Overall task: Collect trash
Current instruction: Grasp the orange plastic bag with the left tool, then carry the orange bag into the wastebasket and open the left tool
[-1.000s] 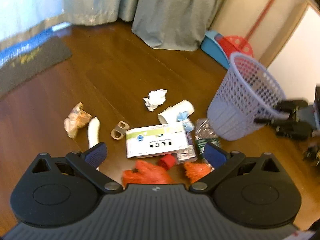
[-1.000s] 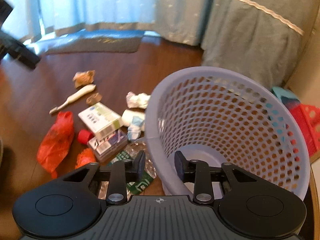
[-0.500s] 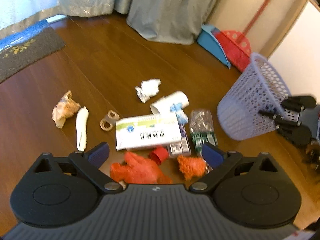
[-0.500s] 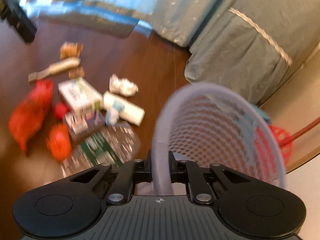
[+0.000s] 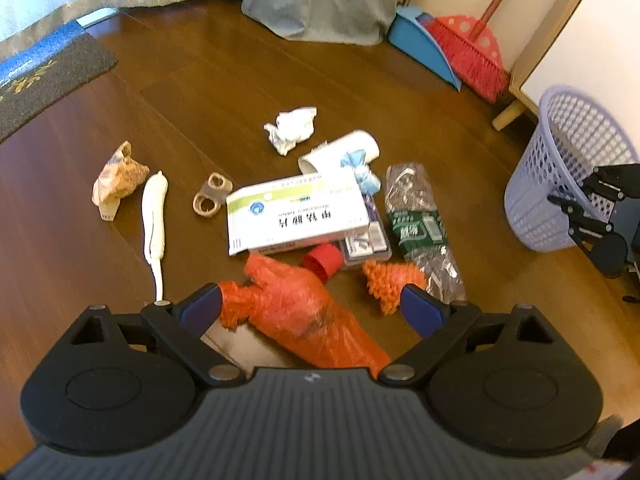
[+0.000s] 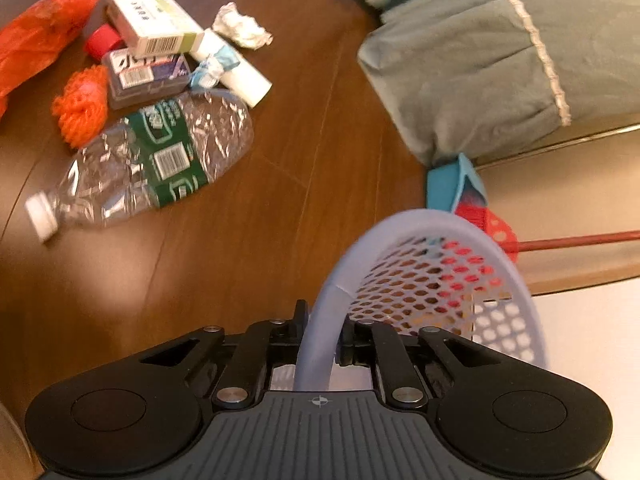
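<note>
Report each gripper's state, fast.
Left gripper: open, holding nothing, orange plastic bag between its fingers.
Right gripper: shut on the lavender basket rim.

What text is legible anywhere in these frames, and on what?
White box: large dark Chinese characters, upside down in left wrist view, too blurred to quote.
Crushed bottle, green label: white print and barcode, unreadable.
Dark packet: print and barcode, unreadable.
Doormat: yellow marks, unreadable.

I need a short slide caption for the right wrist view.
Right gripper shut on the lavender basket rim, crushed bottle on the floor.
</note>
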A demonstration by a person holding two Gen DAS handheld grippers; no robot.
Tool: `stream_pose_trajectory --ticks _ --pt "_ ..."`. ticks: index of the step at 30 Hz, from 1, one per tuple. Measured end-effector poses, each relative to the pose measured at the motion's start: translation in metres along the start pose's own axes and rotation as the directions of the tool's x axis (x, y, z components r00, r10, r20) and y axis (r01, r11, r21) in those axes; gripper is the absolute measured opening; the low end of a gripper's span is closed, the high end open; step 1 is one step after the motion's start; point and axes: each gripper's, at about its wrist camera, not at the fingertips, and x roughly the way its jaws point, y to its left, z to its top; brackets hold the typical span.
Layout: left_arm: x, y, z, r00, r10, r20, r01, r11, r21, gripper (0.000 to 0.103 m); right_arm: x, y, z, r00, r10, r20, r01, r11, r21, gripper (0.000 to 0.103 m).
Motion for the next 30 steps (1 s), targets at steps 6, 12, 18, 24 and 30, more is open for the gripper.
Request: stream_pose_trajectory --ticks 6,12,18,24,30 --pt "0.02 0.008 -0.011 0.998 0.001 -0.064 -0.003 1.0 -0.023 0.088 -0.005 0.024 0.007 0.997 -0.035 0.064 0.031 0.998 0.059 0.002" --pt "0.054 0.004 -0.021 0.991 -0.013 -0.133 -0.005 0.991 -0.134 0.078 -0.005 0.029 0.003 0.995 -0.035 0.091 0.031 0.998 0.046 0.001" --pt "0.079 -0.001 -0.027 0.98 0.024 -0.198 -0.049 0.991 -0.123 0.056 0.001 0.026 -0.002 0.996 -0.031 0.088 0.025 0.998 0.064 0.001" --pt "0.083 0.001 -0.028 0.972 0.083 -0.221 -0.101 0.992 -0.07 0.026 0.002 0.028 -0.006 0.995 -0.03 0.099 0.025 0.998 0.052 0.001" --pt "0.061 -0.004 -0.019 0.971 0.147 -0.19 -0.141 0.989 0.046 0.016 0.003 0.037 -0.005 0.994 -0.018 0.108 0.017 1.0 0.012 0.0"
